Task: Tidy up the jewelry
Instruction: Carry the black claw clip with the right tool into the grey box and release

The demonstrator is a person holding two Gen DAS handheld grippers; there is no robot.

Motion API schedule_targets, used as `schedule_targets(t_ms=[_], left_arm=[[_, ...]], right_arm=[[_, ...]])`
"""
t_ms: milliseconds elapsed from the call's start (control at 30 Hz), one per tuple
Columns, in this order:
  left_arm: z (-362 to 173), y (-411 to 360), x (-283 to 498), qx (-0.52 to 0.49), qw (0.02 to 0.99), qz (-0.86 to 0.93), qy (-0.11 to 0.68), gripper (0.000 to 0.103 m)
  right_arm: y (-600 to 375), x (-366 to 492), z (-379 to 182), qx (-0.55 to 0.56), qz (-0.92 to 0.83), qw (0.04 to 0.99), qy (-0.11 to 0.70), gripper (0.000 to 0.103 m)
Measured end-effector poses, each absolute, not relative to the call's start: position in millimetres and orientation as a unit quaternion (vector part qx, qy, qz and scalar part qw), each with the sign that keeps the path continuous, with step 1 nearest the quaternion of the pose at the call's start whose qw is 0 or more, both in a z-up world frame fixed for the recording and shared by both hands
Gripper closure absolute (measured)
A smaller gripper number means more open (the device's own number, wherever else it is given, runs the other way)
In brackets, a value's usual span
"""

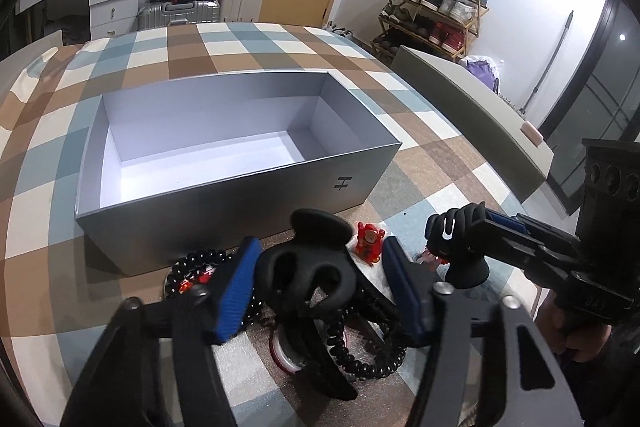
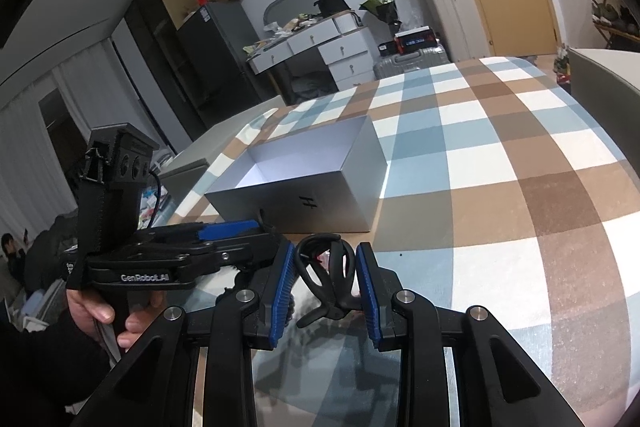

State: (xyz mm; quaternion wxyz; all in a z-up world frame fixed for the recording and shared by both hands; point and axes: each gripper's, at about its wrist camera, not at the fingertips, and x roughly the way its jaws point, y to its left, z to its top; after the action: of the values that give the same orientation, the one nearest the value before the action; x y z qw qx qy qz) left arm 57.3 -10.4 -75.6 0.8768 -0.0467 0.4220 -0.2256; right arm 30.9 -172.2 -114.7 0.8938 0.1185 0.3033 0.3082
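A black hair claw (image 1: 306, 269) lies on top of a small jewelry pile, between the blue pads of my left gripper (image 1: 320, 253). The left pad sits against the claw and a thin gap shows at the right pad, so the gripper is open. Under it lie a black bead bracelet (image 1: 196, 263), a black coil hair tie (image 1: 360, 359) and a red figure charm (image 1: 370, 237). My right gripper (image 2: 326, 259) is shut on a second black hair claw (image 2: 328, 279), held just above the bedcover to the right of the pile. An open silver box (image 1: 200, 227) stands behind, with nothing inside.
Everything rests on a bed with a brown, blue and white checked cover (image 2: 500, 167). A grey padded edge (image 1: 480, 115) borders the bed on the right. A hand (image 2: 96, 311) holds the left gripper's handle. Dresser, suitcases and a shoe rack stand farther off.
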Motion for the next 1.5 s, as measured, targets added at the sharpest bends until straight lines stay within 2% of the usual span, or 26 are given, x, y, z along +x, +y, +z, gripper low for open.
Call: schedule_targets(t_ms=[33, 67, 533, 1033, 1500], left_arm=[[-75.7, -10.1, 57.1, -0.046, 0.876, -0.226, 0.423, 0.061], [-75.8, -9.6, 57.2, -0.046, 0.875, -0.228, 0.424, 0.062], [-55.9, -9.7, 39.8, -0.031, 0.891, -0.226, 0.392, 0.062], [-22.5, 11.8, 32.3, -0.061, 0.910, -0.218, 0.348, 0.062], [-13.6, 27.4, 73.1, -0.056, 0.924, -0.188, 0.327, 0.062]], right_arm=[[-172.1, 30.8, -114.6, 0.119, 0.308, 0.894, 0.304, 0.073], [-172.0, 30.6, -114.5, 0.119, 0.307, 0.894, 0.304, 0.073], [-169.6, 22.4, -100.1, 0.111, 0.307, 0.900, 0.288, 0.073], [-160.7, 20.5, -73.5, 0.139, 0.325, 0.894, 0.274, 0.073], [-132.2, 68.8, -36.0, 0.133, 0.361, 0.888, 0.250, 0.073]])
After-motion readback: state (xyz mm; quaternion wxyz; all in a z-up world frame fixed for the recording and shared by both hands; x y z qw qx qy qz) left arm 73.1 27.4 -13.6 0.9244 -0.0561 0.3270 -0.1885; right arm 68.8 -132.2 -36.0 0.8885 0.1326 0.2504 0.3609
